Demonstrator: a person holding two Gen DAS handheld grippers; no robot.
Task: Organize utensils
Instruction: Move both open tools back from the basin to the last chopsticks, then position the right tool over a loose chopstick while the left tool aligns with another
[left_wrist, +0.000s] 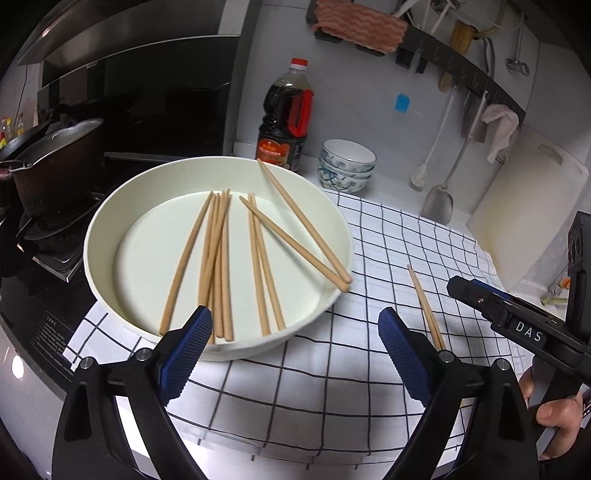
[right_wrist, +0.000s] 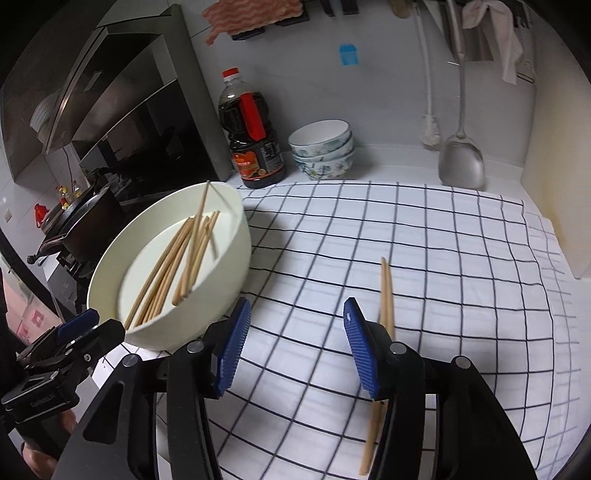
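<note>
A wide white basin (left_wrist: 99, 236) (right_wrist: 221, 266) sits on the left of a checked cloth (left_wrist: 406, 240) and holds several wooden chopsticks (left_wrist: 218, 258) (right_wrist: 173, 258); some lean over its rim. A pair of chopsticks (left_wrist: 424, 302) (right_wrist: 386, 291) lies on the cloth to the right of the basin. My left gripper (left_wrist: 295, 312) is open over the basin's near rim, nothing gripped. My right gripper (right_wrist: 295, 302) is open above the cloth with nothing between its pads; the loose pair runs just outside its right finger (right_wrist: 364, 350), partly hidden behind it.
A dark sauce bottle (left_wrist: 284, 122) and stacked patterned bowls (left_wrist: 347, 166) stand at the back wall. A metal spatula (left_wrist: 437, 203) hangs there and a white cutting board (left_wrist: 528, 206) leans at right. A pot (left_wrist: 55, 162) sits on the stove at left.
</note>
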